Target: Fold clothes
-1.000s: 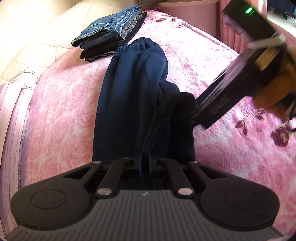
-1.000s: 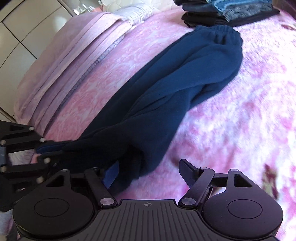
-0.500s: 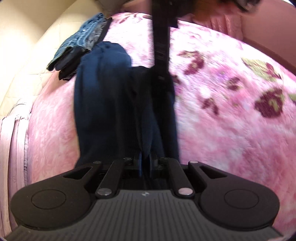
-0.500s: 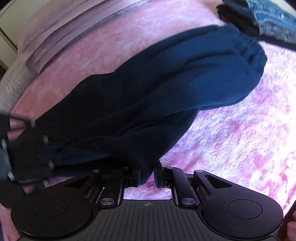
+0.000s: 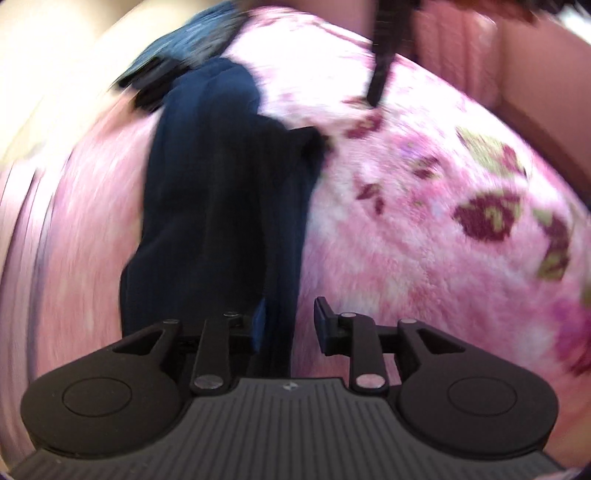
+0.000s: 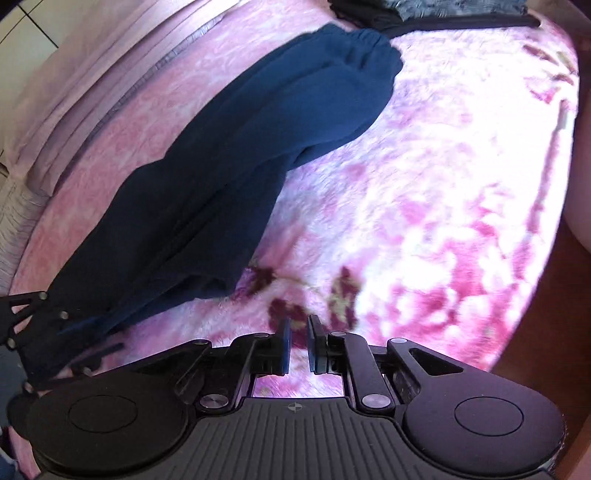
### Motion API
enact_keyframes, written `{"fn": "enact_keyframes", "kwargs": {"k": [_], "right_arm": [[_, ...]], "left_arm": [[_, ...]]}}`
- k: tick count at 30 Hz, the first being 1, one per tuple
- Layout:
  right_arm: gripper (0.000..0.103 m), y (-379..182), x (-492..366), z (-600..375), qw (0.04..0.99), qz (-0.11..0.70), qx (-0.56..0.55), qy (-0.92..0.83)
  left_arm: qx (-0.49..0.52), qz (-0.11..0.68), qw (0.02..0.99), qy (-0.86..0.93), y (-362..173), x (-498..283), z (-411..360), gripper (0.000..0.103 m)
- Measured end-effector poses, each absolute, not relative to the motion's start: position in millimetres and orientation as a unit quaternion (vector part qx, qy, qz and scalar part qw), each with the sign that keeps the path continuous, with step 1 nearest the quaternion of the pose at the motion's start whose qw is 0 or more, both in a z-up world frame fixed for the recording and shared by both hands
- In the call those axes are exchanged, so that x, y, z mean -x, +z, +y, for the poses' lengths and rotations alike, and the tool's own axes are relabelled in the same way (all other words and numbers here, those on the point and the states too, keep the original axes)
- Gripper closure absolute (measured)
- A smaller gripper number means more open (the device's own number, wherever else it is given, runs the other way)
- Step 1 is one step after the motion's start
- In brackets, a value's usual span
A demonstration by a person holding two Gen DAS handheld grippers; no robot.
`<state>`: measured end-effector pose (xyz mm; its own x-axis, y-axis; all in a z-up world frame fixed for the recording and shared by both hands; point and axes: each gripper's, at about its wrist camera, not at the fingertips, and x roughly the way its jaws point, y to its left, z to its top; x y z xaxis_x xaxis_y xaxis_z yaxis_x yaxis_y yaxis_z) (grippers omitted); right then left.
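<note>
Navy sweatpants (image 5: 218,206) lie lengthwise on the pink floral blanket, waistband at the far end; they also show in the right wrist view (image 6: 236,158). My left gripper (image 5: 288,325) is open at the leg-cuff end, with cloth still lying between its fingers. It appears at the lower left of the right wrist view (image 6: 33,328). My right gripper (image 6: 297,343) has its fingers nearly together with nothing between them, above bare blanket to the right of the pants. The left wrist view is blurred by motion.
A stack of folded jeans and dark clothes (image 6: 424,11) lies beyond the waistband, also in the left wrist view (image 5: 177,70). The pink floral blanket (image 6: 443,206) covers the bed. Pale bedding folds (image 6: 74,99) run along the left edge.
My left gripper has opened on the leg end it was holding. My right gripper has let go of the pants, closed up empty and moved right over bare blanket.
</note>
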<state>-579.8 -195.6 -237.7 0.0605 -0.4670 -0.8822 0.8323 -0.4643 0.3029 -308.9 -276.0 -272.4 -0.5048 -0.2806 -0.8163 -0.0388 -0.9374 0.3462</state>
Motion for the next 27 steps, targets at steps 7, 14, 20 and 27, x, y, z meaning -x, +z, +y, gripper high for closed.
{"fn": "enact_keyframes", "kwargs": {"k": [7, 14, 20, 27], "right_arm": [[0.071, -183, 566, -250, 0.584, 0.247, -0.43, -0.643], [0.041, -178, 541, -380, 0.761, 0.388, -0.254, -0.453], [0.041, -222, 533, -475, 0.8, 0.5, -0.182, -0.276], [0.066, -264, 544, -500, 0.801, 0.552, -0.165, -0.164]], "left_arm": [[-0.49, -0.011, 0.198, -0.849, -241, 271, -351, 0.074], [-0.486, 0.071, 0.214, -0.844, -261, 279, -439, 0.072], [-0.523, 0.11, 0.185, -0.825, -294, 280, -485, 0.072], [-0.53, 0.115, 0.167, -0.824, -300, 269, -495, 0.07]]}}
